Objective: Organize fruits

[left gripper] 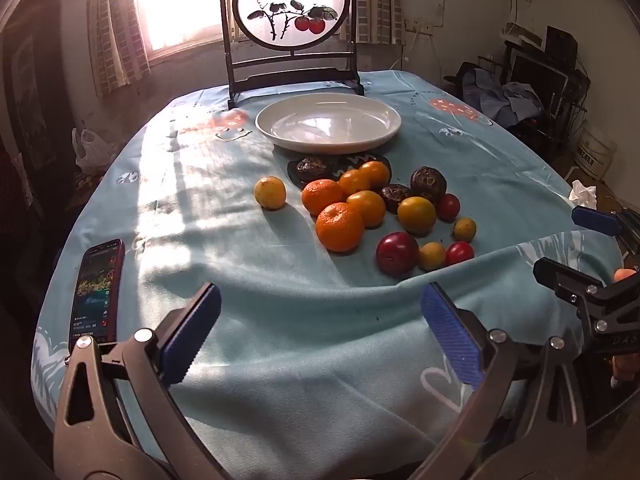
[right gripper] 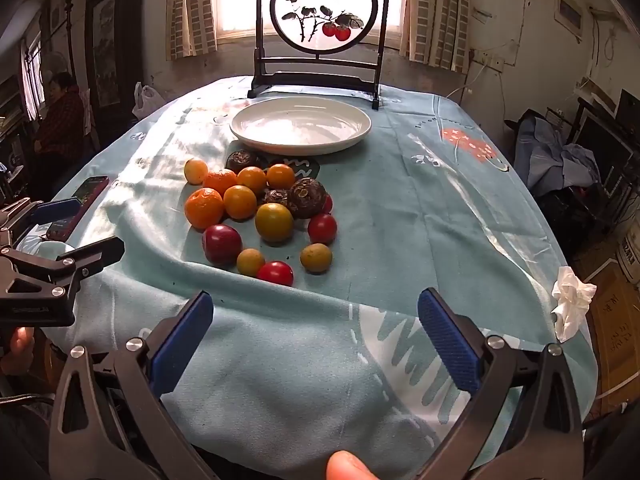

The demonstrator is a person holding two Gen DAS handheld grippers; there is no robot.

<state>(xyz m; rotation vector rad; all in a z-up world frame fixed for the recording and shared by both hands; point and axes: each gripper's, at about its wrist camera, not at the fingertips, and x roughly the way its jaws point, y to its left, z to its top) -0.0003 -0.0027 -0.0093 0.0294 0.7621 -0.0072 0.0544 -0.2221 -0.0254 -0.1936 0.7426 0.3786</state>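
1. The left gripper (left gripper: 320, 332) and right gripper (right gripper: 316, 332) both hang over the near edge of the tablecloth (left gripper: 280, 360), jaws spread wide and empty, angled down toward the fruit.
2. The fruit lies loose on the cloth: mandarins (left gripper: 339, 227), a dark plum (left gripper: 397, 252), cherry tomatoes (right gripper: 275, 273).
3. The white plate (left gripper: 280, 136) behind them is empty, likely the destination.

Table's blue cloth (left gripper: 280, 320) bears plate (left gripper: 280, 128), fruits (left gripper: 340, 226), phone (left gripper: 98, 292).
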